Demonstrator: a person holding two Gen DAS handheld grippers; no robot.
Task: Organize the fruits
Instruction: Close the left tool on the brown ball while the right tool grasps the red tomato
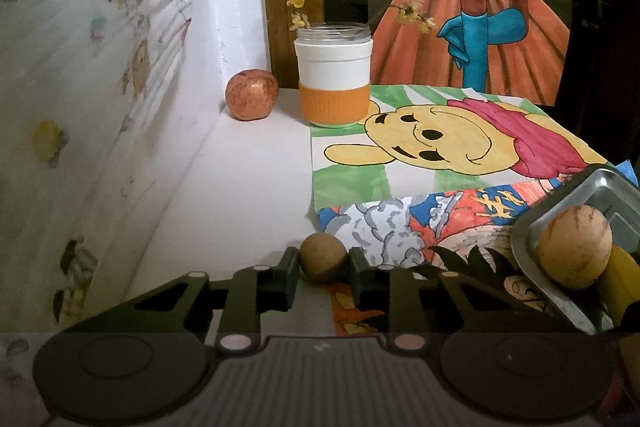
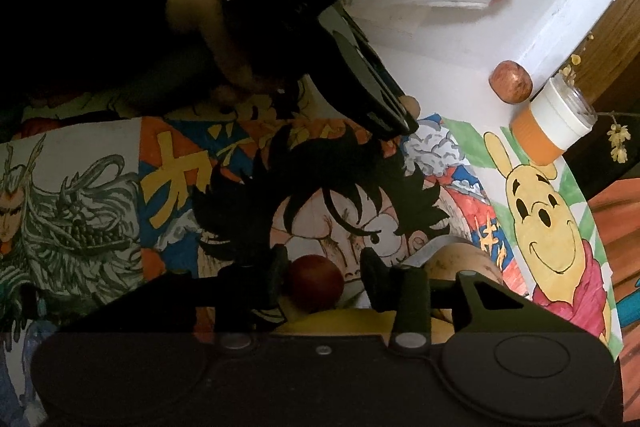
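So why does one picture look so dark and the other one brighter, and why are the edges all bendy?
Left wrist view: soft, even light, so the apple and cup look clear; the fisheye lens curves the wall and blackens the corners. Right wrist view: much dimmer, the left gripper and the sleeve are nearly black shapes, and the red fruit between the right gripper's fingers sits in shadow.

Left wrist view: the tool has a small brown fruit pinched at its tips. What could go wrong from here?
1. The left tool grips the small round brown fruit only at its tips, so it may slip or roll out when lifted.
2. The metal tray looks already crowded: the large tan fruit sits at its near rim and could be knocked off.
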